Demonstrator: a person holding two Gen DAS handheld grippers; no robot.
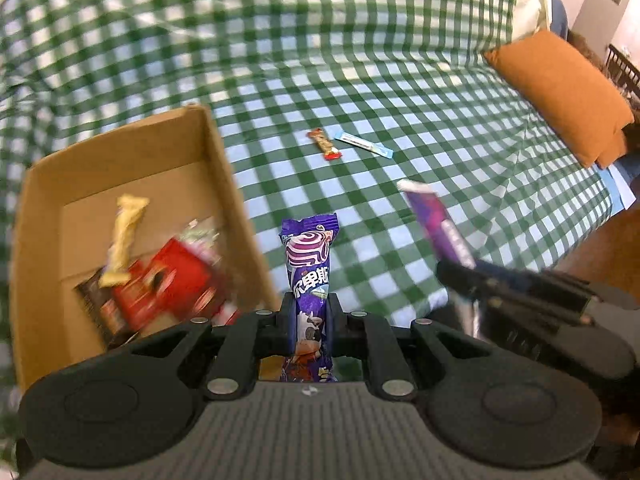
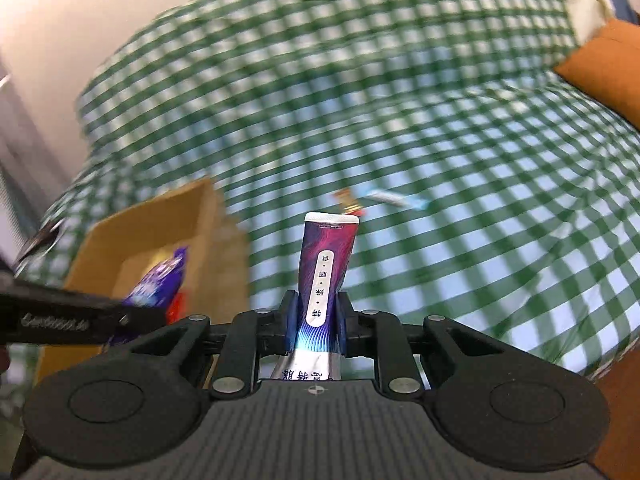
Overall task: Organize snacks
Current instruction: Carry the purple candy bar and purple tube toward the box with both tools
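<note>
The surface is a sofa under a green-checked cover [image 1: 360, 60], with an orange cushion [image 1: 560, 96] far to the right of the box. The cardboard box [image 1: 216, 168] is the landmark: it stands open-topped on the cover and already holds several snacks, among them a red packet [image 1: 172, 284] and a pale yellow bar [image 1: 124, 236]; the rest is too blurred to itemise.

Left gripper [image 1: 308, 312]: jaws closed on a purple candy wrapper [image 1: 308, 264], gripped near its lower half, long axis running forward along the fingers. It sits just right of the box's right wall, near the front corner. Judgement: a short move leftward over that wall puts it above the opening.

Right gripper [image 2: 316, 312]: jaws closed on a purple-and-magenta stick pack [image 2: 326, 268], long axis likewise forward, white-capped end leading. It lies further right of the box, beyond the left gripper, so the left is the nearer and should deliver first.

Outstanding on the cover, beyond and right of the box: a small red-ended bar [image 1: 325, 144] and a light-blue stick [image 1: 364, 144], lying close together, ends nearly touching, well apart from both grippers. The right wrist view is motion-blurred; fine detail there is unreliable.
</note>
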